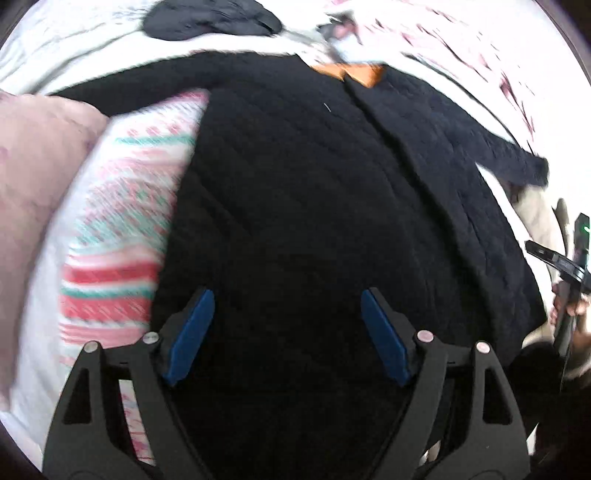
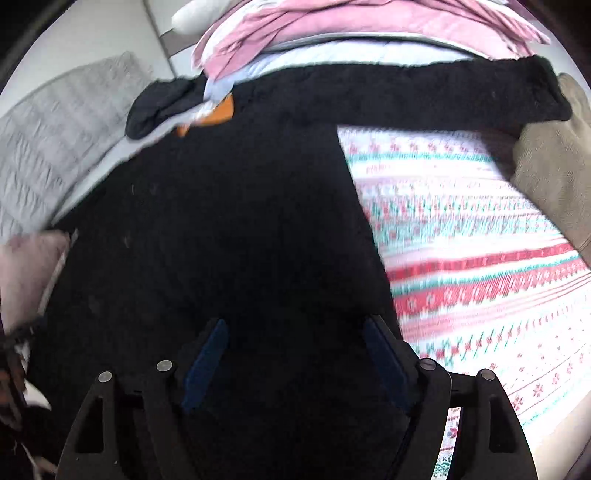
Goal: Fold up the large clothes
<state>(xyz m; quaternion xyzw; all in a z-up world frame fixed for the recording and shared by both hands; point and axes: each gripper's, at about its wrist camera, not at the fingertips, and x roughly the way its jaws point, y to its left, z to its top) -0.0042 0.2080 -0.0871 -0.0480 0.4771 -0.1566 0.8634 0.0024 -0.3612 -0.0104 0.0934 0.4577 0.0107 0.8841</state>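
Observation:
A large black knit sweater [image 1: 314,192] lies spread on the bed, with an orange patch [image 1: 354,72] at its neck. One sleeve [image 1: 509,162] reaches out to the right. My left gripper [image 1: 287,334] is open just above the sweater's body, blue pads [image 1: 190,336] apart and empty. In the right wrist view the same sweater [image 2: 229,229] fills the middle, one sleeve [image 2: 424,92] stretched across the top. My right gripper [image 2: 295,367] is open over the sweater's lower part, holding nothing.
A red, green and white patterned blanket [image 2: 480,258] covers the bed; it also shows in the left wrist view [image 1: 125,229]. A pink cushion [image 1: 33,166], pink clothes [image 2: 351,26], a dark garment [image 1: 210,18], a beige item [image 2: 554,155] and a grey mat [image 2: 55,147] lie around.

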